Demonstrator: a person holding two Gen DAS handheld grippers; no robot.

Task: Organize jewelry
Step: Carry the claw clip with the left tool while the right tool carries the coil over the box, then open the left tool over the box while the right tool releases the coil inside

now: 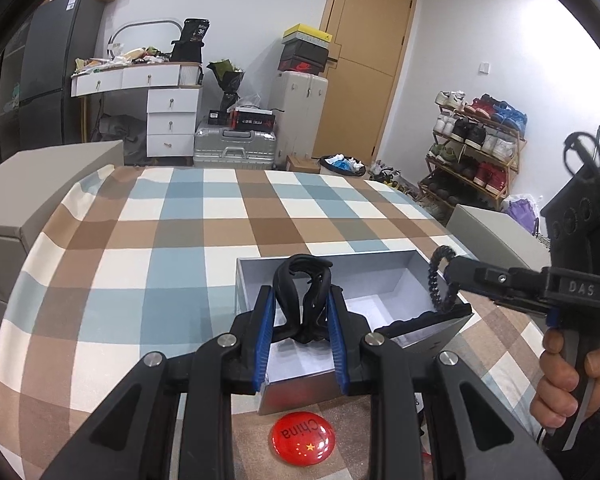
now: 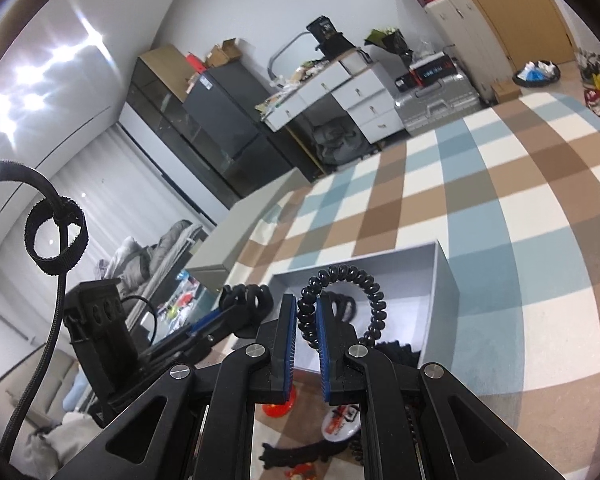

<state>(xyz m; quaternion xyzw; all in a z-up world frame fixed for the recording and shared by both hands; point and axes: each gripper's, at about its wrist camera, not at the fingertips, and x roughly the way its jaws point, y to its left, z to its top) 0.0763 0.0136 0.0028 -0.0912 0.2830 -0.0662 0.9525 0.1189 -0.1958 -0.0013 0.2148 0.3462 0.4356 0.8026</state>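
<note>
Now, through my left wrist camera, my left gripper (image 1: 300, 312) is clenched on a black hair claw clip (image 1: 303, 292), the blue pads (image 1: 265, 332) pressing its two sides so that its curved top stands up just beyond my fingertips. I hold it this way, I judge, so it can go down into the grey box (image 1: 380, 280) without snagging: the box lies open directly under and ahead of these jaws, its pale floor showing between my fingers. Off to the right of these jaws my right gripper (image 1: 450, 276) reaches in over the box's far right corner, a black spiral hair tie (image 1: 440, 280) hanging from its tip, and a hand (image 1: 568, 384) grips its handle. Just below my jaws, outside the box's near wall, a red round badge (image 1: 302, 439) lies on the checked cloth (image 1: 140, 240).

From my right wrist camera, my right gripper (image 2: 306, 312) is pinched tight on one side of the spiral hair tie (image 2: 374, 296), so the rest of the loop arches up and to the right of the jaws. The box (image 2: 446, 280) sits straight ahead beneath it, with a dark item already lying on its floor beyond my fingertips. To the left of these jaws my left gripper (image 2: 220, 316) carries the claw clip (image 2: 246, 294) beside the box's left edge. Holding the tie by its edge should let it drop free once I release.
</note>
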